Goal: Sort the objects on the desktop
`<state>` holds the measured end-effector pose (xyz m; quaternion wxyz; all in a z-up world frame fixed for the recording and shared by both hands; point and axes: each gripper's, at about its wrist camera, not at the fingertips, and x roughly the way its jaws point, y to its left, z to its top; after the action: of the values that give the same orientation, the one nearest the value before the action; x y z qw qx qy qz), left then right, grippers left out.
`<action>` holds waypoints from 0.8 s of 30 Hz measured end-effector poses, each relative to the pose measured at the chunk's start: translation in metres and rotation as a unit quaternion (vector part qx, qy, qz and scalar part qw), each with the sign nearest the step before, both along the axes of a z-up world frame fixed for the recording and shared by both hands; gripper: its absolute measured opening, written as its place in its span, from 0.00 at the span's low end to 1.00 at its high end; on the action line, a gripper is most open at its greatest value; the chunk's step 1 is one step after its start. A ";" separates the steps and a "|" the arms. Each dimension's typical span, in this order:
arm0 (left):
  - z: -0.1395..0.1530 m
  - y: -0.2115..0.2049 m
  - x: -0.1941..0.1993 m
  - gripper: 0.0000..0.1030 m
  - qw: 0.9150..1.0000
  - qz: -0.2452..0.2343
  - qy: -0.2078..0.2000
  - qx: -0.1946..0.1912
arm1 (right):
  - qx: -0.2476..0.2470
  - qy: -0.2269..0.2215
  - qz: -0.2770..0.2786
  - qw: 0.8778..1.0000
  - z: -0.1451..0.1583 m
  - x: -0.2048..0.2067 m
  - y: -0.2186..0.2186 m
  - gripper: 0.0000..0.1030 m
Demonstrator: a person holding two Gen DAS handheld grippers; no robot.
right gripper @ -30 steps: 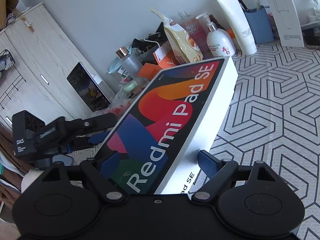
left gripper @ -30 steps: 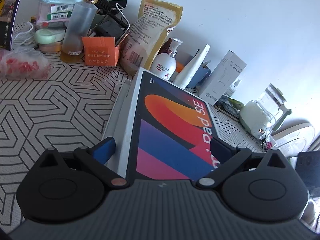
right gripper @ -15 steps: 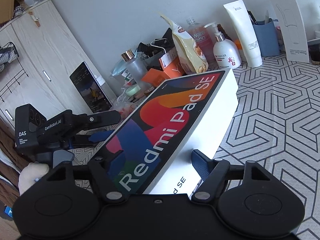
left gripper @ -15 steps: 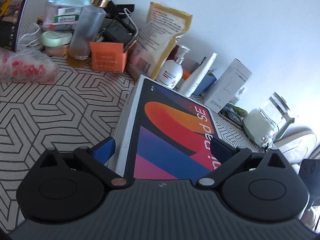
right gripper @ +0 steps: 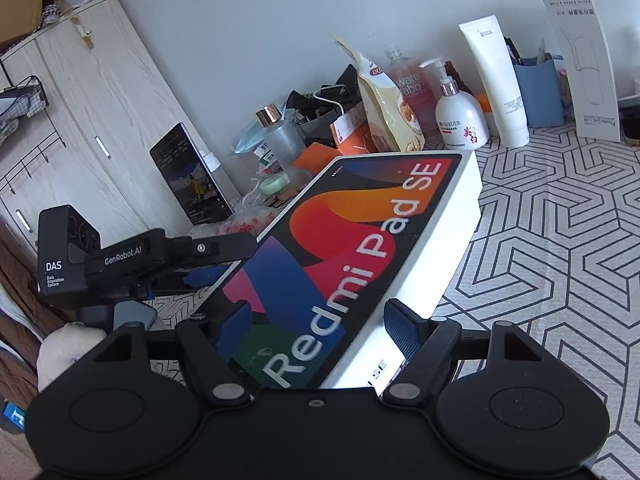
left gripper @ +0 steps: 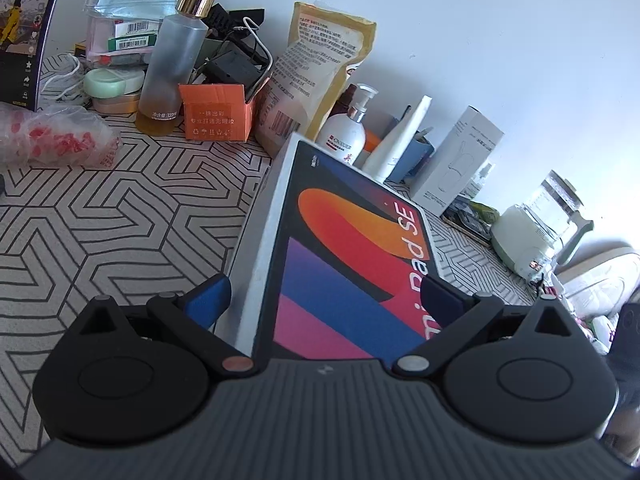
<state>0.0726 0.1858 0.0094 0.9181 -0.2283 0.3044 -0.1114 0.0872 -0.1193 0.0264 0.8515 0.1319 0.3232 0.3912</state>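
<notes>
Both my grippers clamp the Redmi Pad SE box [right gripper: 360, 248] — right gripper [right gripper: 320, 328] just re-closed on its near end, left gripper [left gripper: 324, 300] across its width.

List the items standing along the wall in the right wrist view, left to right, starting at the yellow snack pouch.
Yellow snack pouch → pink bottle → white pump bottle → white tube → blue holder → tall white carton.
</notes>
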 end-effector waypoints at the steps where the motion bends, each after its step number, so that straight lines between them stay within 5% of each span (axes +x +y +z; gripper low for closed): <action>1: 0.000 0.001 -0.002 0.99 1.000 0.004 0.002 -0.001 | -0.002 -0.003 0.006 1.000 0.002 -0.001 0.001 0.77; 9: -0.007 -0.005 -0.015 0.99 1.000 0.007 0.012 0.009 | -0.022 -0.010 -0.016 1.000 -0.005 -0.003 0.003 0.77; 15: -0.010 -0.007 -0.024 0.99 1.000 0.006 0.008 0.015 | -0.025 0.025 -0.041 0.999 -0.019 -0.002 -0.016 0.77; 24: -0.008 -0.013 -0.033 0.99 0.999 0.000 -0.002 0.032 | -0.037 0.038 -0.017 0.998 -0.028 -0.010 -0.011 0.77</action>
<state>0.0396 0.1727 0.0019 0.9256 -0.1986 0.3057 -0.1017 0.0767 -0.1299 -0.0019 0.8495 0.1209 0.3673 0.3588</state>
